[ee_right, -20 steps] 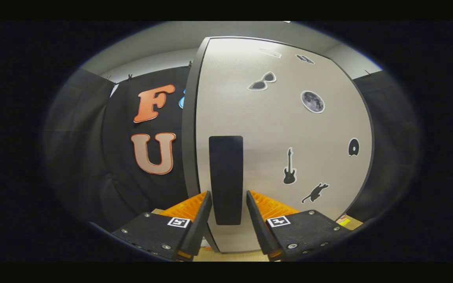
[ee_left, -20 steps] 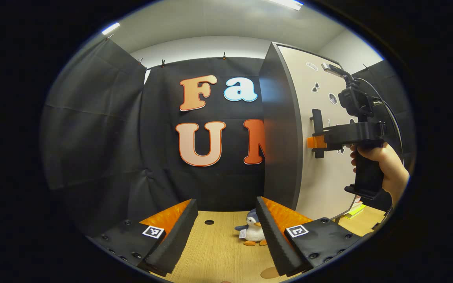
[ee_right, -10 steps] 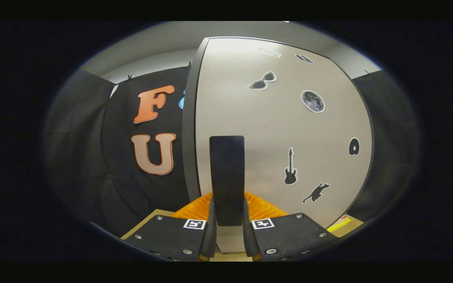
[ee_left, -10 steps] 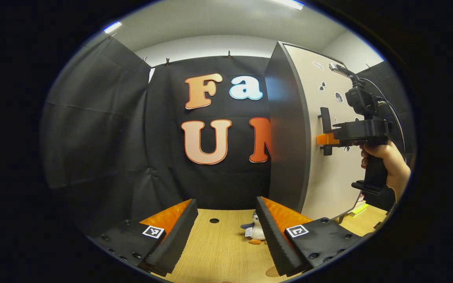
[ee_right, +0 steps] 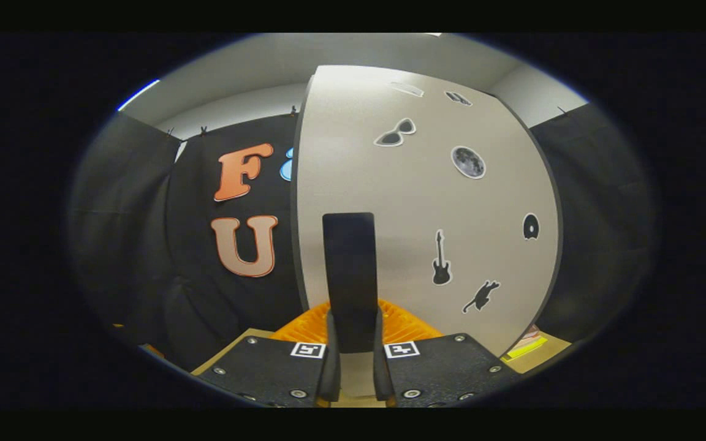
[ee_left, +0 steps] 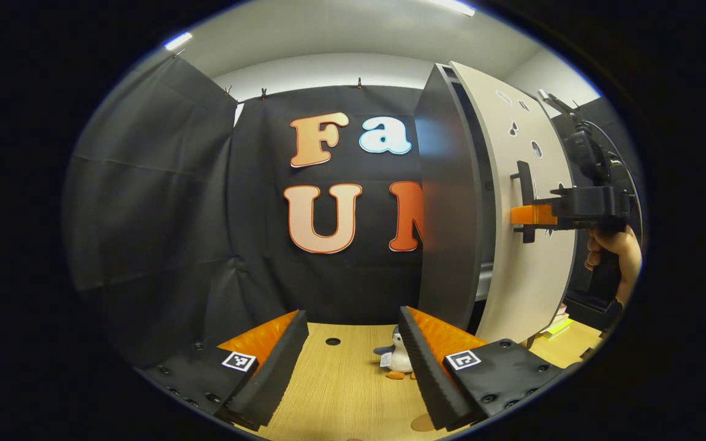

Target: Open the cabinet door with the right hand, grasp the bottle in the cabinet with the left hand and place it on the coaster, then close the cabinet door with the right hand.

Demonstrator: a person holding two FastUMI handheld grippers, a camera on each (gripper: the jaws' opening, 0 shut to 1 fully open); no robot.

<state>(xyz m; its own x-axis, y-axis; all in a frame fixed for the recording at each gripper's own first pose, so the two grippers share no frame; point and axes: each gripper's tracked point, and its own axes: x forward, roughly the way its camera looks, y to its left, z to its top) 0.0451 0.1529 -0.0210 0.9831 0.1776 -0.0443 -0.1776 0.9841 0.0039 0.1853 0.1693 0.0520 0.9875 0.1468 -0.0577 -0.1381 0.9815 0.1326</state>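
Left gripper view. Step 1 of 3 in hand: the cabinet door [ee_left: 527, 245] stands ajar, a dark gap showing between its inner edge and the cabinet's side panel [ee_left: 451, 208]. The right gripper [ee_left: 527, 215] sits on the door's outer face, pinching the black handle [ee_left: 524, 199]; a hand [ee_left: 613, 251] holds its grip, farther from the cabinet than the door. The left gripper [ee_left: 353, 367] hangs well short of the cabinet with its fingers spread wide, holding nothing, over the wooden table [ee_left: 341, 386]. A small penguin toy [ee_left: 397, 361] stands on the table near the foot of the side panel. A brown disc at the lower edge, partly behind a finger, may be the coaster [ee_left: 420, 422]; cannot confirm. Bottle: presumably inside the cabinet, hidden by door and panel.

Right gripper view. The right gripper [ee_right: 353, 367] is pressed together on the handle [ee_right: 349, 275], both fingers against its lower end. Stickers dot the door face [ee_right: 451, 202] beside the handle.

Judgement: next move calls for swinging the door much wider on its hinge arc, keeping the pinch firm, so the left gripper gets a path in.
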